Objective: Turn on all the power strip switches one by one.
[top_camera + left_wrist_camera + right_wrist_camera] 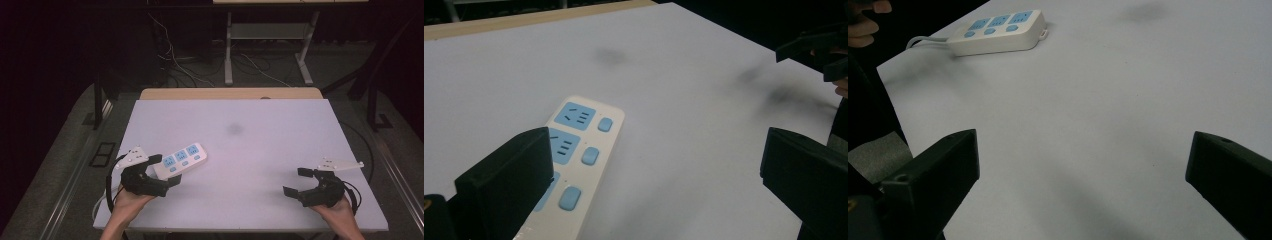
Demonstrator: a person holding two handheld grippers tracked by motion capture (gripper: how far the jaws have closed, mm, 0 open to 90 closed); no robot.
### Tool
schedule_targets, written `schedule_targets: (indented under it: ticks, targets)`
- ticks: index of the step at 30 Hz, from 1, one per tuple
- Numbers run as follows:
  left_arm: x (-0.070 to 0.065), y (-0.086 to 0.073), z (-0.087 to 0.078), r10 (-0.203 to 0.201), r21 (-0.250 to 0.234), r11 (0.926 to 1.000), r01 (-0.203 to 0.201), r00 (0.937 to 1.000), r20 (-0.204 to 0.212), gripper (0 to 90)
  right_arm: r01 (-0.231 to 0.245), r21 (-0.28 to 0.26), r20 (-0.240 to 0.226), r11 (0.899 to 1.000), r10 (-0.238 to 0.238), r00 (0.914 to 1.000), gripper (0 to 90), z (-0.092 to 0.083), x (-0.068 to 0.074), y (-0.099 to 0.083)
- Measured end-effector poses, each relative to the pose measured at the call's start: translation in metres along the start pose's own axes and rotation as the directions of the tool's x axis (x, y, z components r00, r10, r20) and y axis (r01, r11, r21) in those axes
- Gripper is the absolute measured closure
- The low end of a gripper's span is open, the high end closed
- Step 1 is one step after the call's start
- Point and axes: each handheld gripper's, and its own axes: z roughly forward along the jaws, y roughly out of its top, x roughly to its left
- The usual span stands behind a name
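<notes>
High view – power strip (181, 160): lying flat on the white table (260, 150), toward its left near corner, three blue sockets facing up.
High view – left gripper (167, 169): sitting at the power strip's near end, jaws spread wide, gripping nothing.
High view – right gripper (296, 181): resting well apart from the power strip, to its right, jaws gaping, empty.
Left gripper view – power strip (579, 165): lying partly behind the left-hand jaw, with only bare table showing between the wide-open jaws.
Right gripper view – power strip (998, 31): lying far off at upper left, its cable (923, 41) trailing away; jaws standing wide over bare table.
</notes>
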Motion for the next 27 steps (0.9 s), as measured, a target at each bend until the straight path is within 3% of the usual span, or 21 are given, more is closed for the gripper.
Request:
schedule_targets:
  ticks: [14,27]
  targets:
    - [0.017,0.007,-0.005,-0.004,0.043,0.9991,0.005,0.9998,-0.021,0.0,-0.001,0.008,-0.001,1.000,0.001,1.0000,0.6,0.001,0.000,-0.001]
    - [0.028,0.016,0.001,0.015,0.101,0.9949,-0.012,0.9995,-0.029,0.0,-0.003,0.010,0.002,1.000,0.003,1.0000,0.5,0.001,-0.001,-0.002]
